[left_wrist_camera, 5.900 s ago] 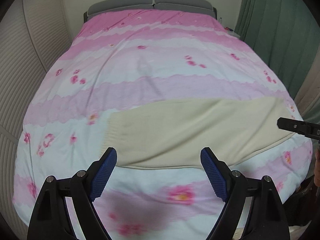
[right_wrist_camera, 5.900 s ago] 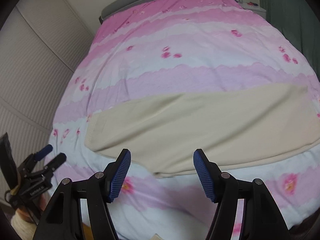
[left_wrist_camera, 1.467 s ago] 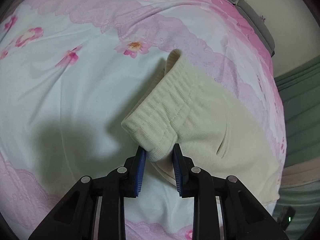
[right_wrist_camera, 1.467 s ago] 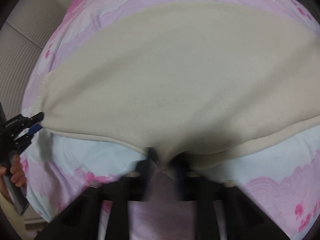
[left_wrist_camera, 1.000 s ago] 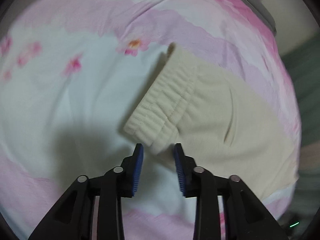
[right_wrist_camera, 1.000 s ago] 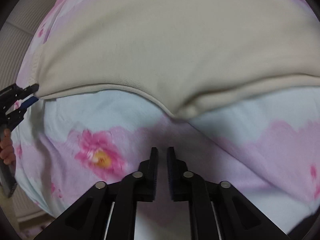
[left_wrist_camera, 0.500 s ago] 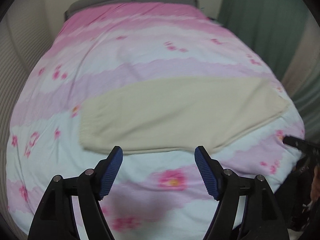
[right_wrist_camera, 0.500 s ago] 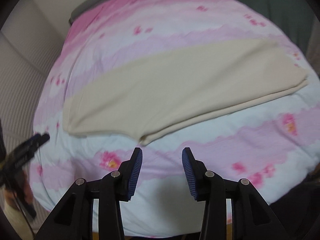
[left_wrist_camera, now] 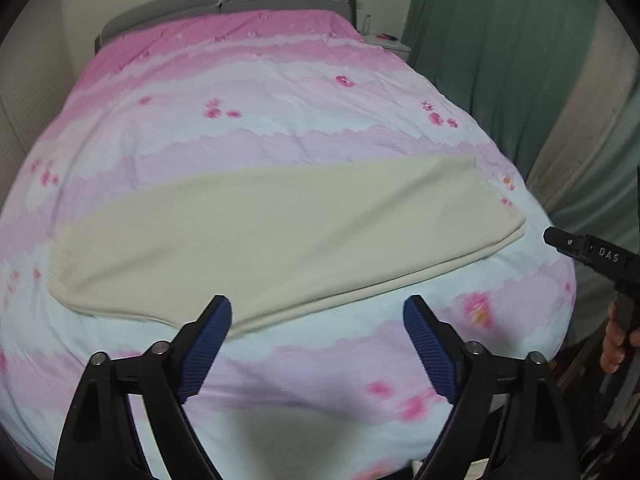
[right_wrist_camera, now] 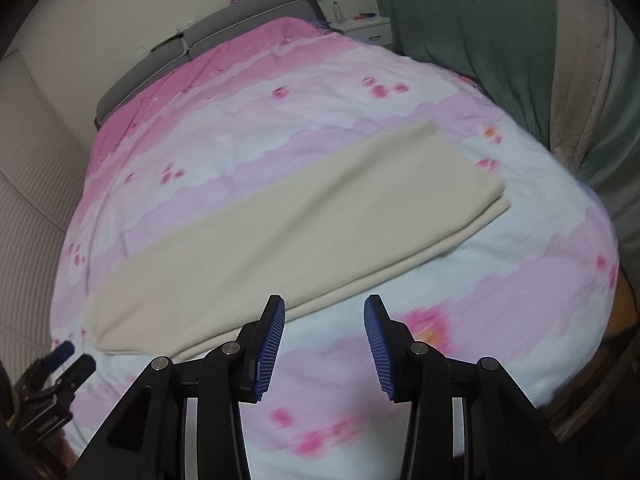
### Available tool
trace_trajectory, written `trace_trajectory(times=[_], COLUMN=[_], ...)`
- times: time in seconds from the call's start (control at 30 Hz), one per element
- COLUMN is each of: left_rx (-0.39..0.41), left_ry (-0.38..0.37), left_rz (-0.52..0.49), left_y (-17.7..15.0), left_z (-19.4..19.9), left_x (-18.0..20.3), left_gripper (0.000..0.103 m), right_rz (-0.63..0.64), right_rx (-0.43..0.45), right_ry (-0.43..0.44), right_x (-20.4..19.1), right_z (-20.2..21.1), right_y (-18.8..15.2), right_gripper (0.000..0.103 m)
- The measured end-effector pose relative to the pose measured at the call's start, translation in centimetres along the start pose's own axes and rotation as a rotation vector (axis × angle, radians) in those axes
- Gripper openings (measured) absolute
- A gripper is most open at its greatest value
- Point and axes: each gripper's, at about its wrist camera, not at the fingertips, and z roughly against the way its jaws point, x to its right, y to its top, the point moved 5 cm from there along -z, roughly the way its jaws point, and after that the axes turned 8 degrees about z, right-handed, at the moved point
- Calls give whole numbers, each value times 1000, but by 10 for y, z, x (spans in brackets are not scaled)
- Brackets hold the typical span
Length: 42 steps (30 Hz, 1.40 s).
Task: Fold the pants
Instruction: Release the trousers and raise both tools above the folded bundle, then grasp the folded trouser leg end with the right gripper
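Cream pants [left_wrist_camera: 272, 236] lie flat across the pink flowered bedspread [left_wrist_camera: 248, 80], folded lengthwise into one long strip, waistband end at the left, leg ends at the right. They also show in the right wrist view [right_wrist_camera: 296, 236]. My left gripper [left_wrist_camera: 318, 340] is open and empty, held above the bed's near edge, short of the pants. My right gripper [right_wrist_camera: 324, 336] is open and empty, also short of the pants' near edge. The right gripper's body shows at the right edge of the left wrist view [left_wrist_camera: 592, 256]; the left gripper shows at the lower left of the right wrist view [right_wrist_camera: 52, 376].
A grey headboard [left_wrist_camera: 224, 4] stands at the far end of the bed. Green curtains [left_wrist_camera: 500, 60] hang along the right side. A white nightstand [right_wrist_camera: 368, 26] with small items sits by the headboard. A ribbed wall panel [right_wrist_camera: 28, 208] runs along the left.
Both grippers let go of the pants, opened and pulled back from the bed. The pants now lie flat as one strip; the views have swung from close-up to the whole bed.
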Motion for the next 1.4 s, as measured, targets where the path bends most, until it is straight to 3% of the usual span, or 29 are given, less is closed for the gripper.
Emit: trace_trajectory(times=[0.3, 0.47, 0.6, 0.83, 0.87, 0.93, 1.0, 1.2, 1.4], left_rx=[-66, -114, -161, -205, -211, -216, -218, -216, -222], left_ry=[77, 133, 126, 120, 121, 116, 112, 101, 107], left_rz=[1, -33, -46, -70, -72, -75, -76, -79, -99], left_y=[18, 25, 17, 0, -2, -3, -3, 0, 2], left_z=[-69, -102, -111, -116, -118, -120, -121, -123, -128], left_x=[119, 156, 173, 191, 193, 199, 202, 209, 213], left_gripper=[89, 89, 89, 89, 89, 89, 89, 89, 89], right_rz=[-74, -125, -181, -175, -167, -123, -116, -153, -77], right_rx=[-39, -96, -149, -253, -251, -251, -236, -156, -242], right_ry=[-76, -73, -41, -86, -90, -114, -112, -74, -87], right_x=[161, 204, 222, 234, 233, 231, 232, 242, 245], right_z=[-50, -96, -136, -191, -193, -195, -191, -152, -181], right_y=[52, 64, 69, 70, 70, 72, 74, 83, 75], right_gripper=[43, 43, 42, 41, 40, 14, 9, 7, 7])
